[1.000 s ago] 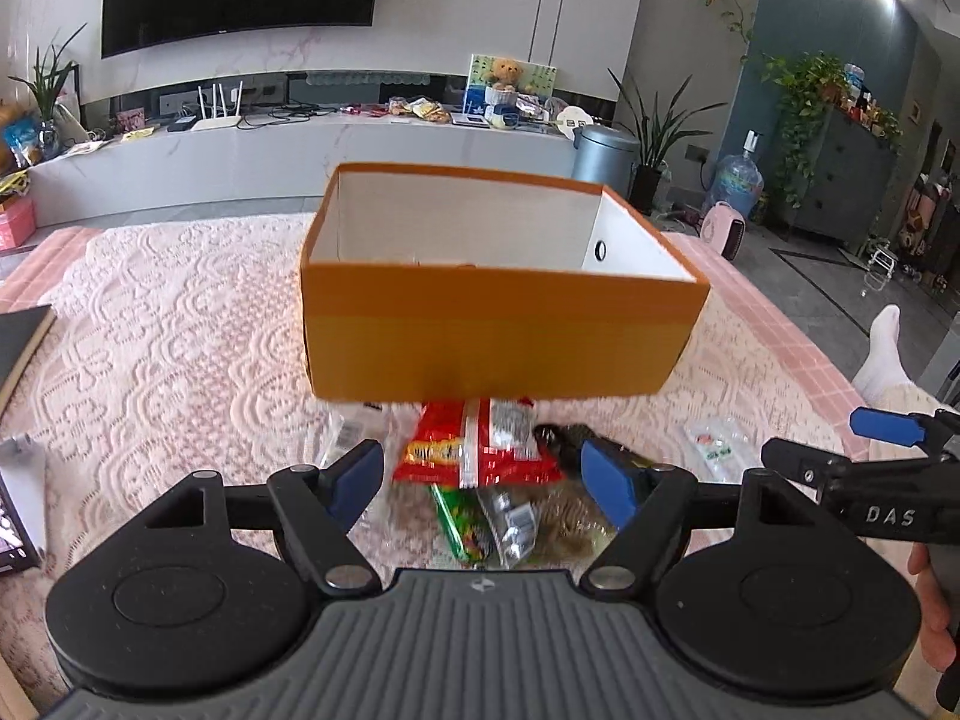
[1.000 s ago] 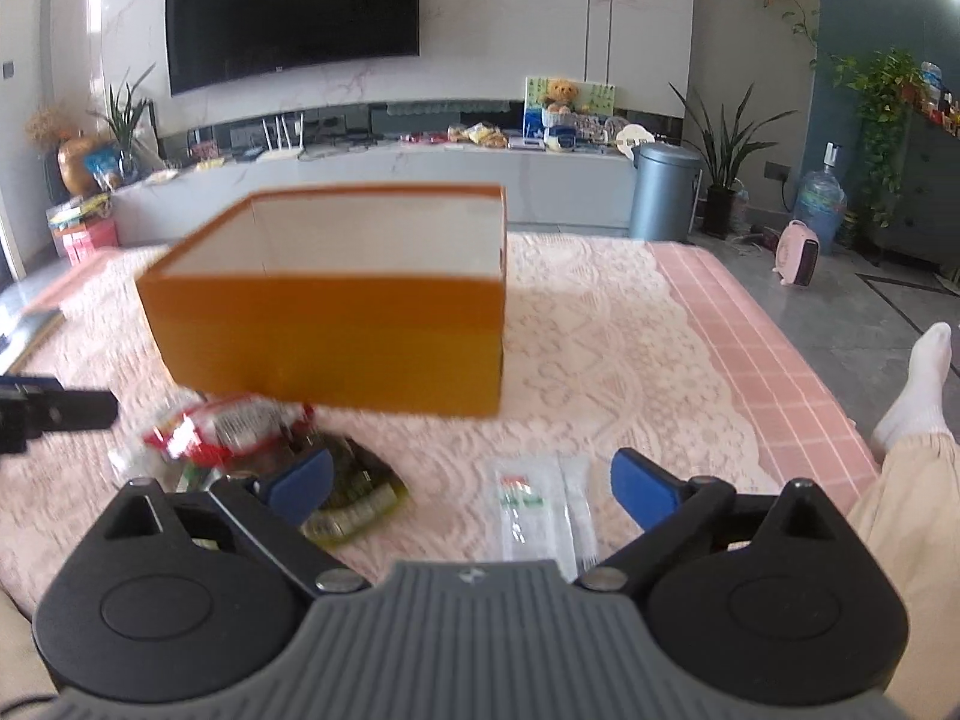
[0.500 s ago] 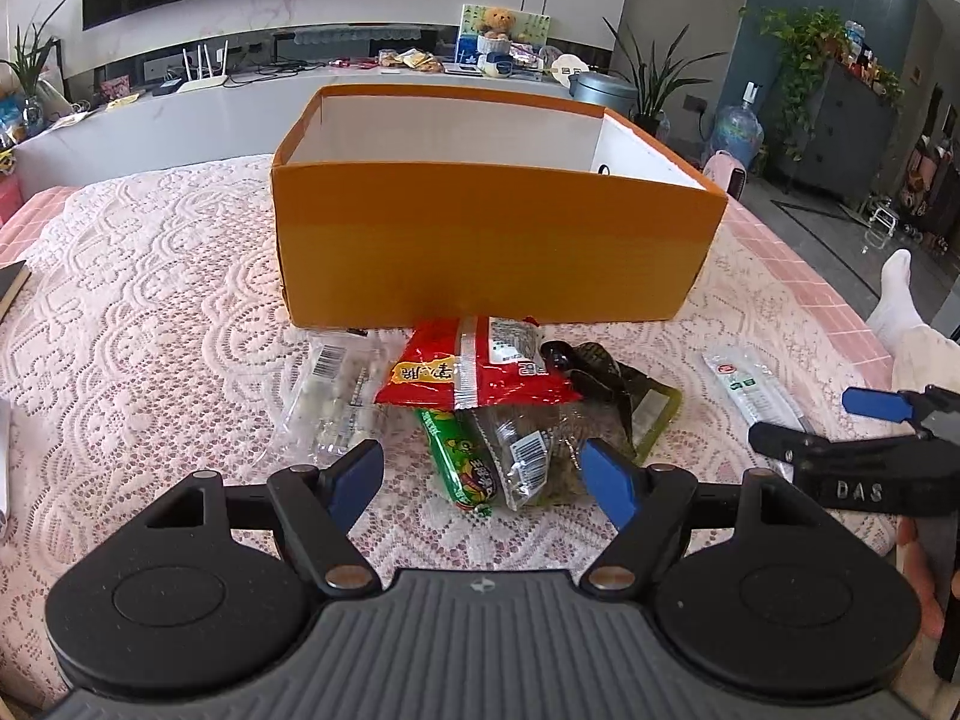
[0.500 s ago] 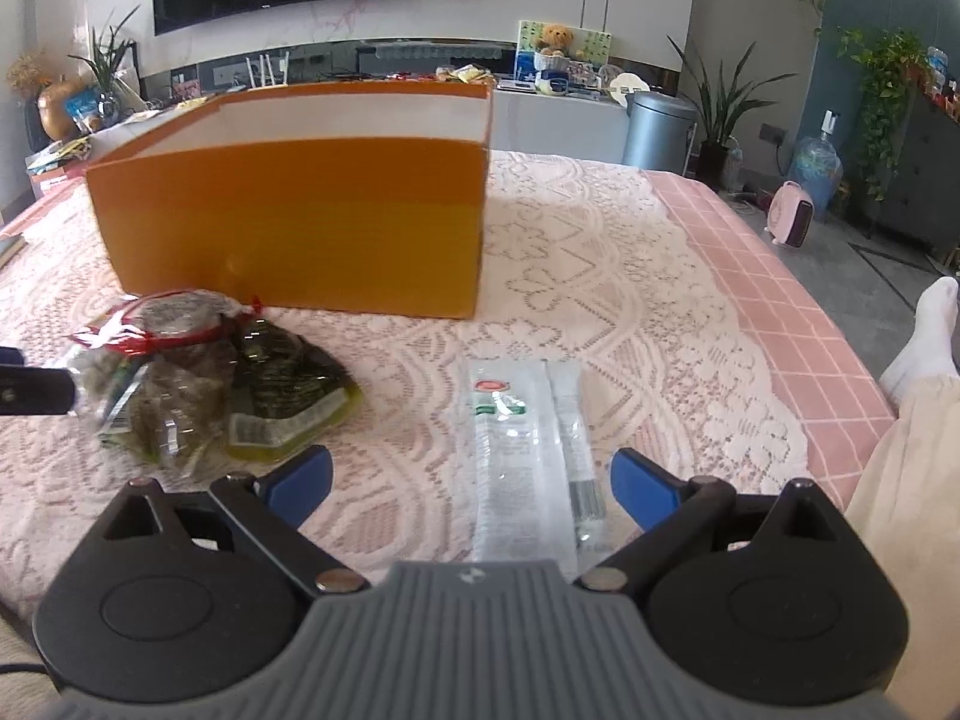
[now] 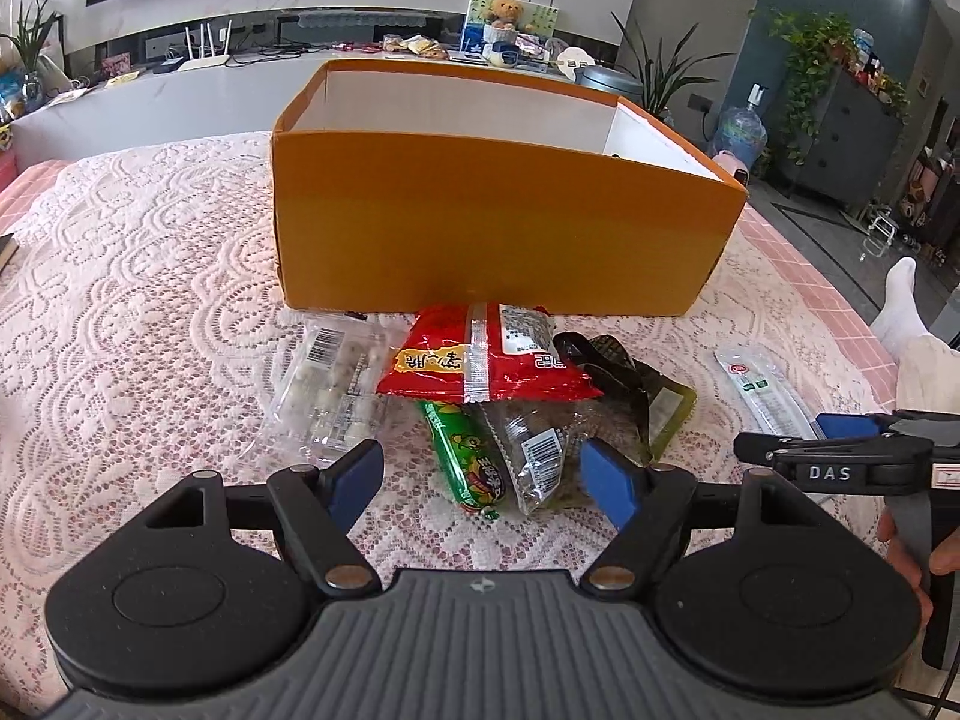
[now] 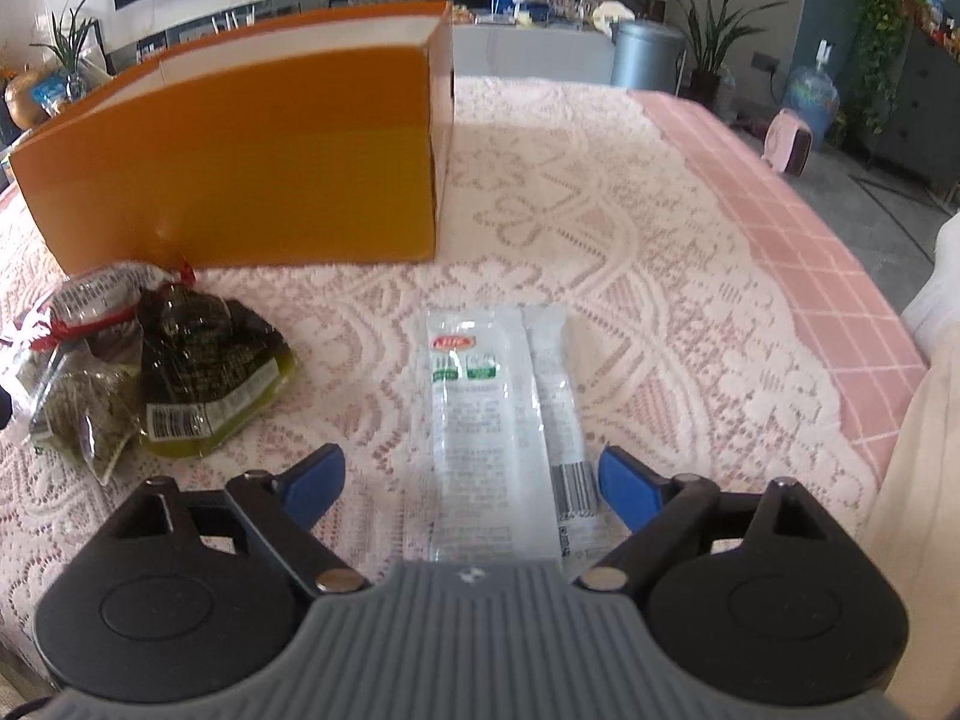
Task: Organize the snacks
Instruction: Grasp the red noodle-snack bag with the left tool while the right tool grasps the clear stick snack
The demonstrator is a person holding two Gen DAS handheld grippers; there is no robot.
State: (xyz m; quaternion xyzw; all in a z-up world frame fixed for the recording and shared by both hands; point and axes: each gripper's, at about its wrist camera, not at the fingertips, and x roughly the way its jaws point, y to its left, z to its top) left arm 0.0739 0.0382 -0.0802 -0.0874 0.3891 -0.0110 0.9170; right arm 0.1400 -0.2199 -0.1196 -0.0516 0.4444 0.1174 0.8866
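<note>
An open orange box (image 5: 492, 222) (image 6: 240, 168) stands on the lace-covered table. In front of it lies a heap of snacks: a red packet (image 5: 480, 360), a green sausage stick (image 5: 468, 456), dark clear bags (image 5: 540, 444) (image 6: 198, 372) and a clear pack of pale pieces (image 5: 336, 384). My left gripper (image 5: 483, 480) hangs open just over the near end of the heap, touching nothing. A white sachet (image 6: 486, 420) (image 5: 762, 390) lies apart to the right. My right gripper (image 6: 471, 477) straddles its near end, jaws closing, pads clear of it.
The pink checked table edge (image 6: 828, 276) runs along the right. A person's pale trouser leg (image 6: 924, 480) and white sock (image 5: 900, 300) are beside it. A hand (image 5: 906, 546) holds the right gripper's handle. Bare lace cloth (image 5: 138, 300) spreads to the left of the box.
Both grippers have sunk toward the table and the snacks now look larger and closer. The right gripper has come down over the white sachet, and its jaws have narrowed a little.
</note>
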